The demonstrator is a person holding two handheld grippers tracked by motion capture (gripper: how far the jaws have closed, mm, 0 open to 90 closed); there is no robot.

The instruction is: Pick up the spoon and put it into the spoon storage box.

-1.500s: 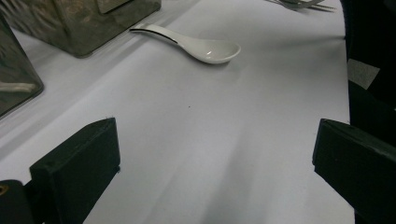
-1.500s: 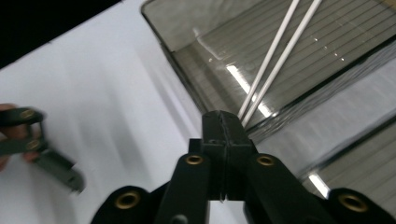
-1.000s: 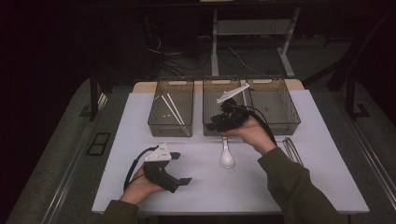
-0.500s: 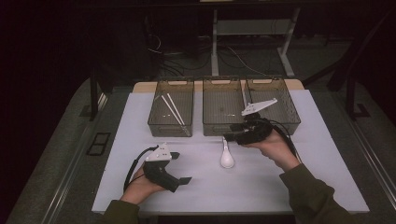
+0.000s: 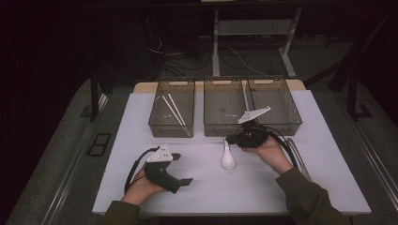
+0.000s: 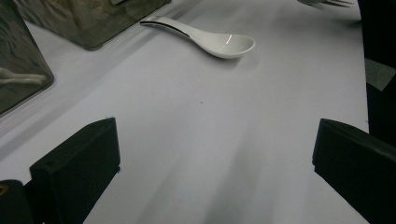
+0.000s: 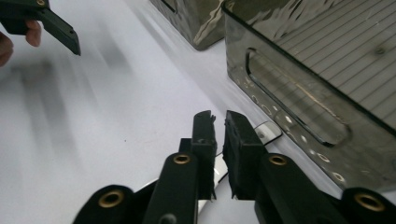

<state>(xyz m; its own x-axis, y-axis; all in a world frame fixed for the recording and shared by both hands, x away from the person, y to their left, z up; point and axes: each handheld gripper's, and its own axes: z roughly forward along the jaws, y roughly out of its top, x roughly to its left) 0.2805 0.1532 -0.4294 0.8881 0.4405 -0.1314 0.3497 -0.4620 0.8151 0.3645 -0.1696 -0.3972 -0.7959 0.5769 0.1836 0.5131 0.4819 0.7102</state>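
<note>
Left gripper (image 5: 180,180) rests low on the near-left part of the white tabletop (image 5: 141,140), held in the left hand (image 5: 138,190), its cable looping to its left. In the left gripper view its jaws stand wide apart with bare tabletop between them. Open surface runs from this gripper toward the bins and rightward to the spoon; the near tabletop edge lies just behind the hand.

Along the far edge stand three smoke-tinted clear bins in a row. Left bin (image 5: 162,126) holds a pair of white chopsticks (image 5: 173,112) lying diagonally. Middle bin (image 5: 224,129): contents hard to make out, only a faint pale glint on its floor. A narrow lane of tabletop separates the left and middle bins.

White ceramic soup spoon (image 5: 228,158) lies flat on the tabletop just in front of the middle bin, bowl toward the person, handle toward the bin.

Right gripper (image 5: 231,139) sits low over the spoon's handle end, close against the middle bin's front wall. In the right gripper view its jaws are nearly together, a thin slit between them, with the handle tip partly hidden beneath; whether they pinch it cannot be told. Right hand (image 5: 265,150) covers most of the gripper body.

Right bin (image 5: 281,124): interior unclear. Forks (image 5: 300,157) lie beside the right forearm, partly hidden.

No legible writing anywhere.
</note>
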